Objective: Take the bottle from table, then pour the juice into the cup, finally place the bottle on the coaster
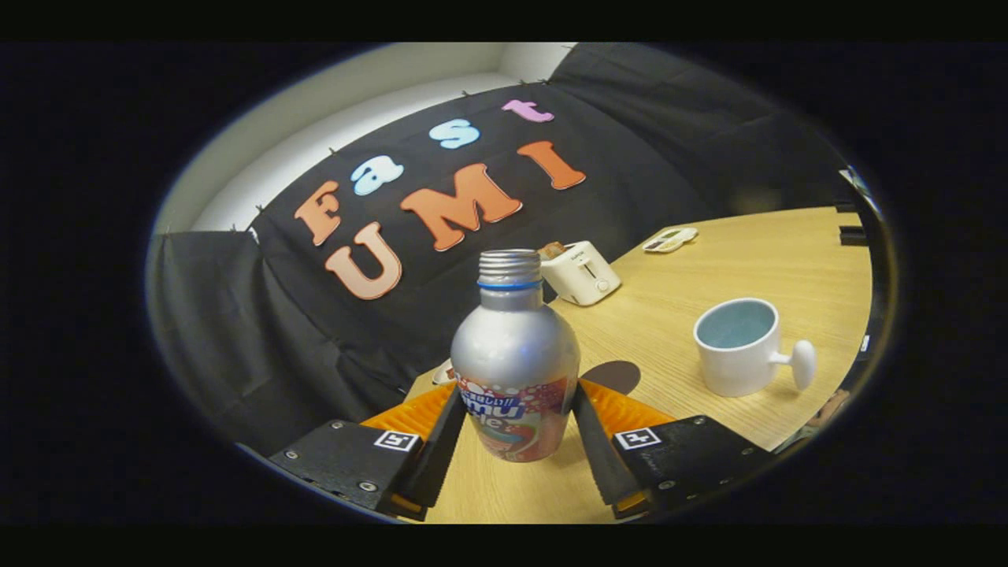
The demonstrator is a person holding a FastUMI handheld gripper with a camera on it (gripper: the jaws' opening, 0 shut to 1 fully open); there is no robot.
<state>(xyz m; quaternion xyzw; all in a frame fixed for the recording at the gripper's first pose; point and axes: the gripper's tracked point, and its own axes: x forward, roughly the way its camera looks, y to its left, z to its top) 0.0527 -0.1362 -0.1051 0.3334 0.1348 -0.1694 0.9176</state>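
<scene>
A: Why is the bottle [515, 370] gripped so low on its body?

B: My guess is balance. The hand-held gripper [516, 429] has both fingers pressed against the labelled lower half, one on each side, so the neck and open threaded mouth stand free above for pouring. The cap is off already.

A: Is it lifted or on the worktop [709, 260]?

B: It looks raised; its base seems to hang clear of the wood, though the fisheye makes that hard to swear to. The bottle stands upright between the fingers, not yet tipped.

A: And the cup [740, 346]?

B: Beyond the fingers and off to the right, well apart from the bottle, mouth up, its knobbed handle pointing away from the bottle. That leaves its near rim open to a pour.

A: The gripper's pose?

B: Held roughly level, rolled slightly, looking across the worktop towards the toaster [581, 272] and a flat white device [669, 239] at the back. I can't make out a coaster for sure.
</scene>
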